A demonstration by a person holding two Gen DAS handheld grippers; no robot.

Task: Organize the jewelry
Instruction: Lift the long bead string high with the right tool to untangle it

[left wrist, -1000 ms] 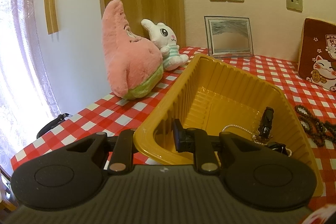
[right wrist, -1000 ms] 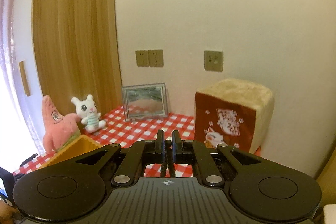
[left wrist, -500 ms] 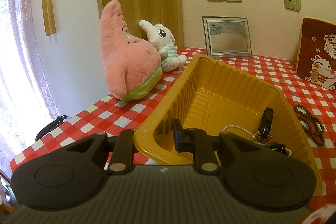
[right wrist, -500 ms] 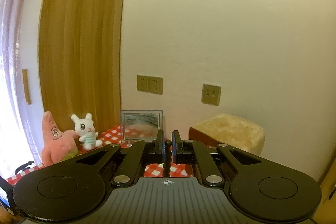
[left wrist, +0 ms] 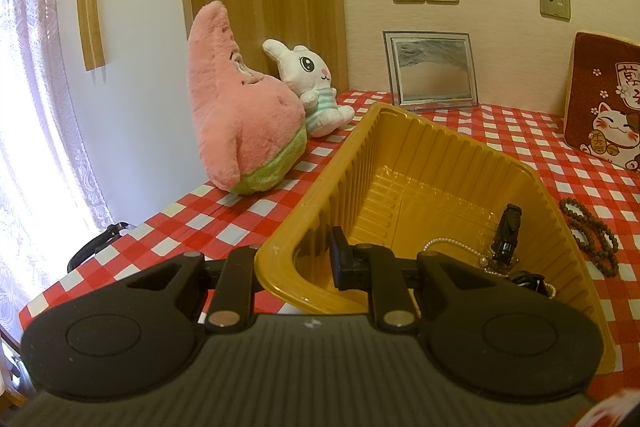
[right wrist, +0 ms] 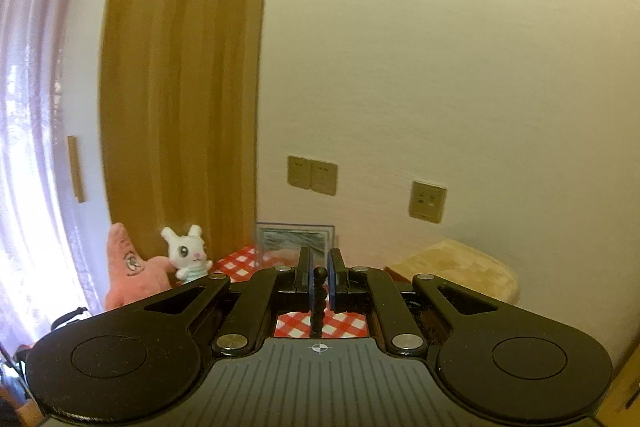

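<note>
1. Right now the left gripper [left wrist: 298, 259] is clamped on the near-left rim of the yellow tray [left wrist: 436, 163], one finger outside the wall at lower centre and the other finger [left wrist: 344, 261] inside it.
2. Inside the tray, toward its lower right corner, lie a pearl strand [left wrist: 454, 245] and a black clip [left wrist: 508, 233], touching each other.
3. On the red-checked tabletop [left wrist: 520, 131], just right of the tray at the frame's right edge, rests a coil of dark brown beads [left wrist: 592, 231].
4. In the right wrist view, the right gripper [right wrist: 319, 259] is closed on a dark beaded strand [right wrist: 319, 301], whose top bead shows between the jaws while the rest hangs down at lower centre.
5. That view is aimed mostly at the wall, with the tabletop only a sliver low in the frame.
6. At the back left stand a pink star plush [left wrist: 236, 111] and a white rabbit plush [left wrist: 310, 87], with a framed picture [left wrist: 430, 69] against the wall and a cat-print cushion [left wrist: 604, 103] at the far right.
</note>
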